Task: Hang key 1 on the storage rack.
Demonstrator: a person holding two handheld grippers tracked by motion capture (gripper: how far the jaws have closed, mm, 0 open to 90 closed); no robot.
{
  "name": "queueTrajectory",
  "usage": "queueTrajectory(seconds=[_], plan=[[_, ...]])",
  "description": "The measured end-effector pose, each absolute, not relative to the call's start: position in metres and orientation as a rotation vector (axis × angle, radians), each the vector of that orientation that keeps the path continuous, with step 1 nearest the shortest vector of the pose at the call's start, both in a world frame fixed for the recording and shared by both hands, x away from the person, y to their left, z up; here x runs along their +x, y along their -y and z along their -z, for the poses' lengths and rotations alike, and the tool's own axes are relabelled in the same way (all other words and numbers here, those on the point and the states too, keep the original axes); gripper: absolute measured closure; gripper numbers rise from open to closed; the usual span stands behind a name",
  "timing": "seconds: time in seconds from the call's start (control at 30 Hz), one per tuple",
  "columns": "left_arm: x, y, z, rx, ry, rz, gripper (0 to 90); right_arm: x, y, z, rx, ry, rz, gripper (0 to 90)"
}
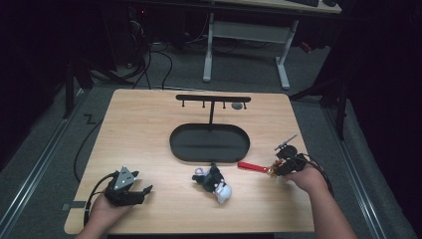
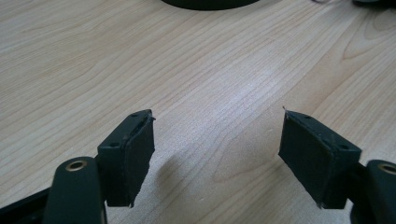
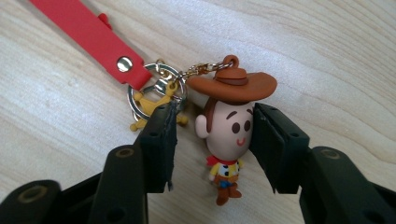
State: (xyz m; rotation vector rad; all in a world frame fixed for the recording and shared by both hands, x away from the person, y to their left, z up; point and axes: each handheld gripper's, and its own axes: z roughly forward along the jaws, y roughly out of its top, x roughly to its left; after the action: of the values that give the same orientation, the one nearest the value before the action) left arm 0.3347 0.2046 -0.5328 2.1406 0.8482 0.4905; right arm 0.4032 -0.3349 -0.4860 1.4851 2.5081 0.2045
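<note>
No writing or brand can be read on anything. The table (image 1: 149, 124) is of pale wood-grain laminate. On it stand a black oval tray (image 1: 209, 143) and, rising from its far side, a thin black T-shaped rack (image 1: 213, 99) with small hooks.

In the right gripper view a cowboy keychain figure (image 3: 227, 126) is seen: glossy moulded plastic, a brown hat, a round face, a small body. It is joined by a gold chain to a metal ring (image 3: 156, 93) with a yellow star charm (image 3: 152, 108) and a flat red strap (image 3: 88, 32) fixed by a rivet. The right gripper (image 3: 212, 140) has its jaws partly open on either side of the figure's head; the right jaw appears to touch the cheek.

The high view alone shows a black-and-white plush toy (image 1: 215, 182) lying near the table's front.

The left gripper (image 2: 217, 144) is held wide open over bare table, with nothing between its flat rubber-faced jaws.
</note>
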Motion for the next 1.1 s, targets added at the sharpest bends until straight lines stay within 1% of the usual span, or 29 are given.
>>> queueTrajectory(seconds=[0.23, 0.33, 0.7, 0.93, 0.97, 1.1], plan=[[0.335, -0.204, 0.533, 2.141, -0.853, -0.49, 26.7, 0.406, 0.341, 0.49, 1.523, -2.482, -0.233, 59.4], [0.335, -0.204, 0.533, 2.137, -0.851, -0.494, 26.8, 0.407, 0.34, 0.49, 1.536, -2.485, -0.24, 65.7], [0.333, -0.206, 0.531, 2.129, -0.848, -0.499, 27.1, 0.409, 0.332, 0.488, 1.546, -2.474, -0.141, 66.9], [0.333, -0.205, 0.53, 2.127, -0.84, -0.499, 27.3, 0.403, 0.329, 0.466, 1.576, -2.486, -0.14, 66.9], [0.333, -0.204, 0.529, 2.128, -0.834, -0.501, 27.3, 0.399, 0.328, 0.459, 1.571, -2.488, -0.146, 67.0], [0.332, -0.204, 0.529, 2.121, -0.829, -0.501, 27.3, 0.39, 0.323, 0.446, 1.546, -2.494, -0.159, 66.9]])
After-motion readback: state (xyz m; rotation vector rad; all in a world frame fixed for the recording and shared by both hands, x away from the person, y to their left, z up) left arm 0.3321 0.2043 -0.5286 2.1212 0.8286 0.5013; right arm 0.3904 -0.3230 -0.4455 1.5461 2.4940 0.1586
